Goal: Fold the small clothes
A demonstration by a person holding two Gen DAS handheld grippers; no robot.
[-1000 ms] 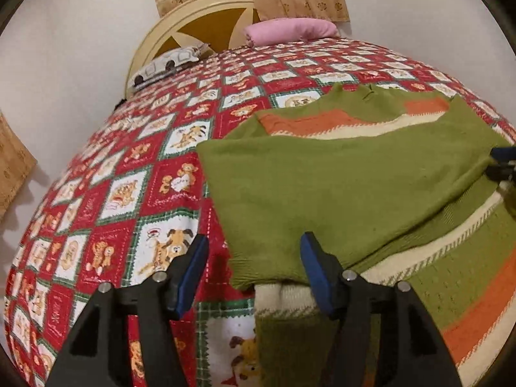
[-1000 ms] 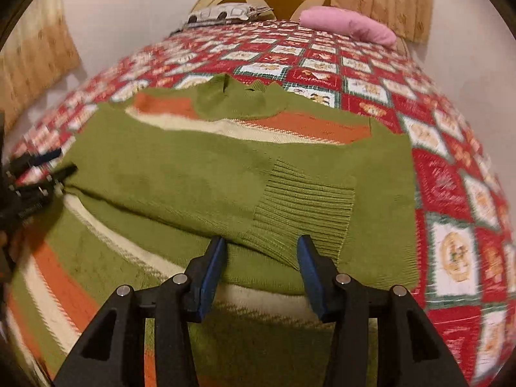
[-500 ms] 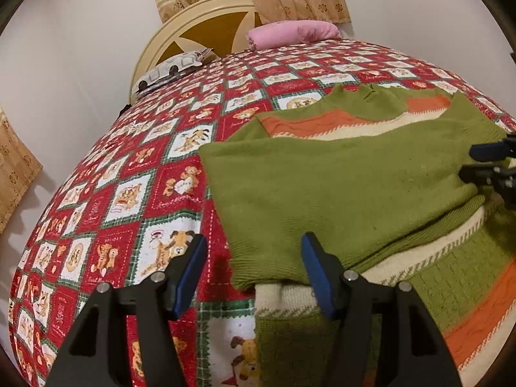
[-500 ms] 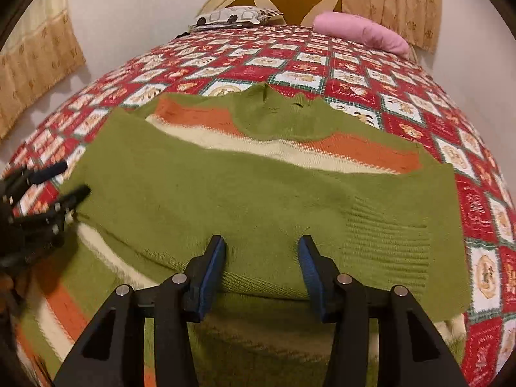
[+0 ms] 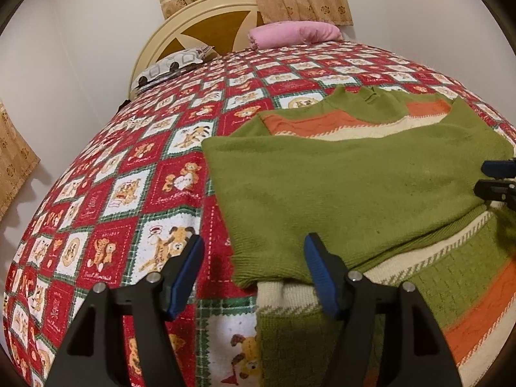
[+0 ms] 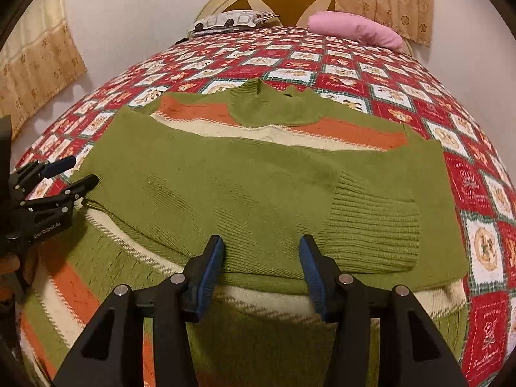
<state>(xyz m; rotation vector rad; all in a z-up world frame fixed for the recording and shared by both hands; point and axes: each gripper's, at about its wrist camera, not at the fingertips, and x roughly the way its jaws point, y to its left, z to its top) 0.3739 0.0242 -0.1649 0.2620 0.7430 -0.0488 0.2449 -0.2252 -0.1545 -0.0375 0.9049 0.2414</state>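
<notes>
A green sweater [image 5: 338, 190] with orange and cream stripes lies flat on the bed, both sleeves folded across its chest; it also shows in the right wrist view [image 6: 245, 187]. The ribbed cuff [image 6: 374, 225] of one sleeve lies on top at the right. My left gripper [image 5: 253, 267] is open and empty, just above the sweater's left edge. My right gripper [image 6: 261, 266] is open and empty, just above the folded sleeves. Each gripper shows at the edge of the other's view, the left gripper [image 6: 69, 172] and the right gripper [image 5: 496, 177].
The bed carries a red, white and green patchwork quilt [image 5: 129, 193]. A pink pillow [image 5: 293, 34] and a patterned pillow [image 5: 174, 66] lie by the round headboard [image 5: 206, 16]. Curtains [image 6: 35, 74] hang at the walls.
Both grippers have drawn back and risen a little from the sweater. The right gripper has shifted left, off the ribbed cuff. The sweater has not moved.
</notes>
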